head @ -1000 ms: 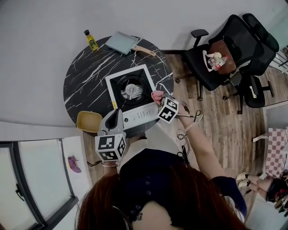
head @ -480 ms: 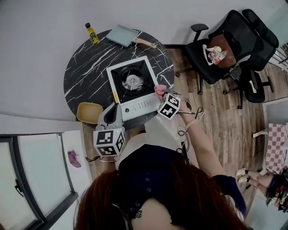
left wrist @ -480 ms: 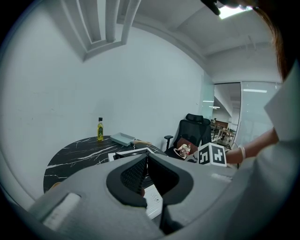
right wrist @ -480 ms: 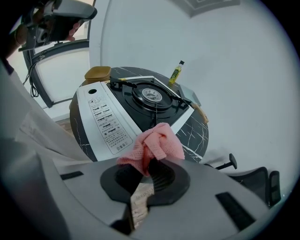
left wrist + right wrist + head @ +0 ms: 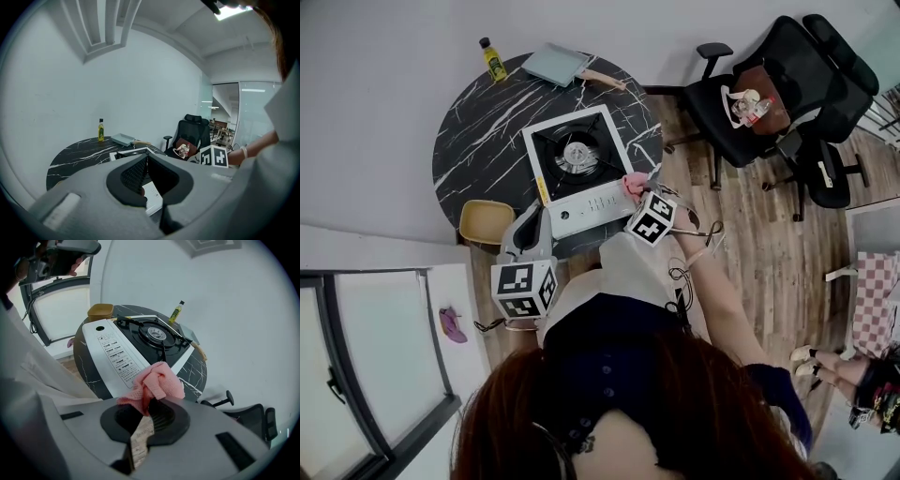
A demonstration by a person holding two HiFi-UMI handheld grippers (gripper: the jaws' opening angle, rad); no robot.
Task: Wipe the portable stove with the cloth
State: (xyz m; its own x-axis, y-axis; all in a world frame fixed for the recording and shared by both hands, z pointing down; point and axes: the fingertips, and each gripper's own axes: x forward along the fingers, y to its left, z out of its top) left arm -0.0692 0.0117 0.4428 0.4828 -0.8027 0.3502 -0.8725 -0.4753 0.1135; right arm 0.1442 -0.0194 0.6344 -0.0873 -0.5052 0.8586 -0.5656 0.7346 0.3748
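Yellow tub (image 5: 485, 221) at the bench's (image 5: 473, 150) near-left edge, yellow bottle (image 5: 494, 60) at the far edge. Left tongs (image 5: 529, 239) just beside the tub, pressed together, nothing between them. Blue pan (image 5: 555, 64) at the far rim. Portable stove (image 5: 577, 164) mid-bench, control panel toward the person. Pink cloth (image 5: 631, 182) bunched at the stove's right front corner, pinched in the right tongs (image 5: 636, 194); can't tell if it touches the stove. Black office chair (image 5: 750, 117) off to the right, well apart.

Cloth (image 5: 632, 183) nearer front of stove (image 5: 581, 208).
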